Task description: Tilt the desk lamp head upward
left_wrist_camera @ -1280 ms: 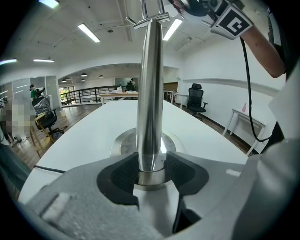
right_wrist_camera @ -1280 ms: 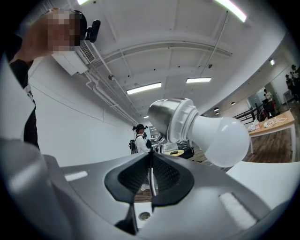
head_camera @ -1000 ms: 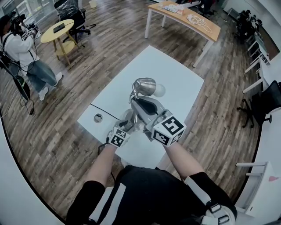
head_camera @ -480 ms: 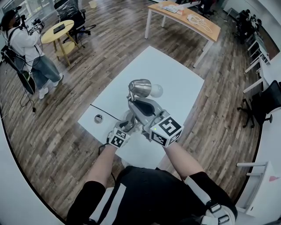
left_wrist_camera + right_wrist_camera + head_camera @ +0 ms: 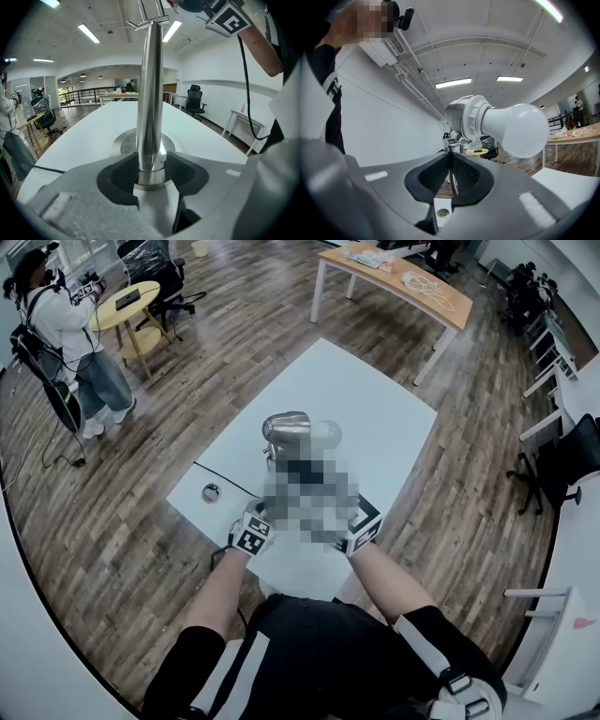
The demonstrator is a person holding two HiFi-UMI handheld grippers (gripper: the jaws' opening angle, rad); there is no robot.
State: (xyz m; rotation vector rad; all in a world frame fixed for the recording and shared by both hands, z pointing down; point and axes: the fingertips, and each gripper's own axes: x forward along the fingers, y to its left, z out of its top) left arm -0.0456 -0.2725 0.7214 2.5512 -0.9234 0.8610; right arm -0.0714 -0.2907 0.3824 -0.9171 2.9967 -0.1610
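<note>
- Lamp head (image 5: 286, 427): over the last second it has shifted toward the table's (image 5: 394, 418) left edge in the head view. In the right gripper view it lies about level, with the open end to the right.
- Right gripper (image 5: 450, 157): clenched on the thin stem (image 5: 453, 180) below the head, with the pads nearly meeting around it. Its marker cube sits slightly nearer the person than before.
- Bulb (image 5: 326, 434): it has moved with the head and faces sideways, not up.
- Finding: the tilt appears to be under way but not complete. The head has yet to point above level.
- Left gripper (image 5: 151, 171): clamped on the pole (image 5: 150, 93) just above the base (image 5: 122, 143). It is judged to be steadying the lamp.
- Location: the lamp stands near the table's near edge, in front of the person.
- Count:
- 1 table.
- 1 lamp, made up of 1 base, 1 pole and 1 head.
- 2 grippers, both engaged on the lamp.
- 1 bulb.
- 1 cable (image 5: 220, 476), running in from the left edge.
- 1 small disc (image 5: 210, 491) by the near-left corner. Its function cannot be determined.
</note>
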